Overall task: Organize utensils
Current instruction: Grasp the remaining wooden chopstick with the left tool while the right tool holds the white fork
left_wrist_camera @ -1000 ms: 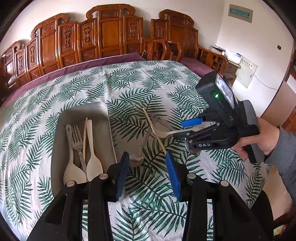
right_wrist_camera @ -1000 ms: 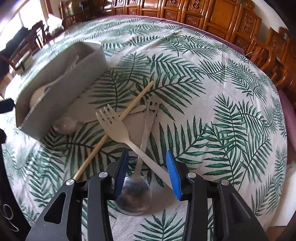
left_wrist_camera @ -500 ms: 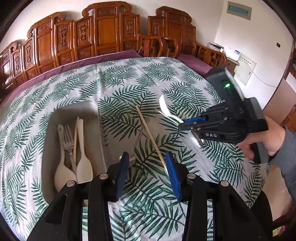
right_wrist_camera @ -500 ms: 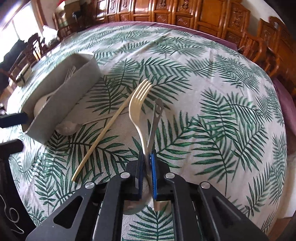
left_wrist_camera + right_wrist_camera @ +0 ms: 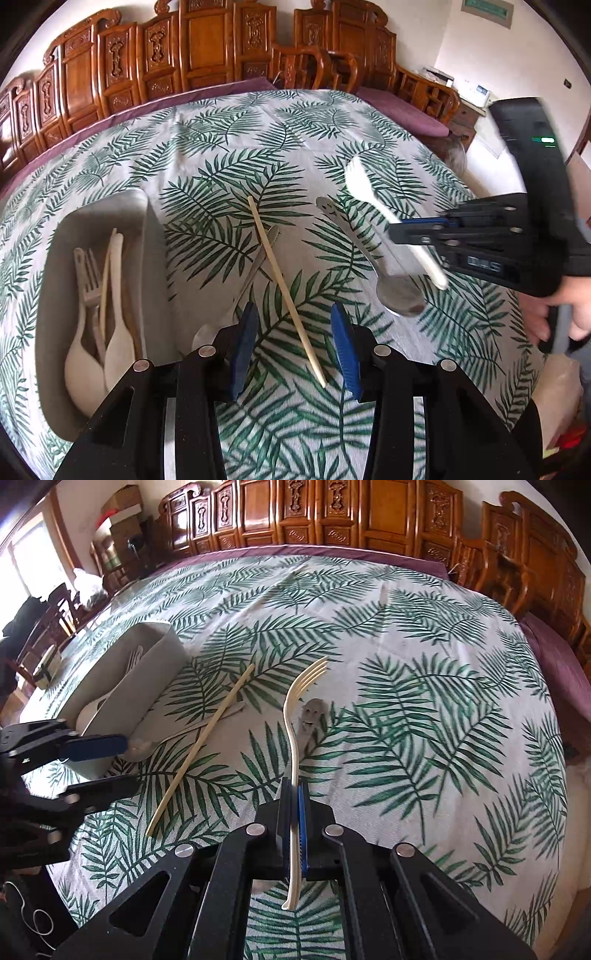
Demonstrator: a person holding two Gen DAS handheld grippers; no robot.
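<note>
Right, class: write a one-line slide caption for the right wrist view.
Right gripper lifts a cream fork above the palm-print tablecloth, a chopstick and grey tray alongside.

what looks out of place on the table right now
A chopstick lies loose on the leaf-print cloth, crossed over a metal spoon, and another metal spoon lies beside them. All three are outside the grey tray that holds the other utensils.
</note>
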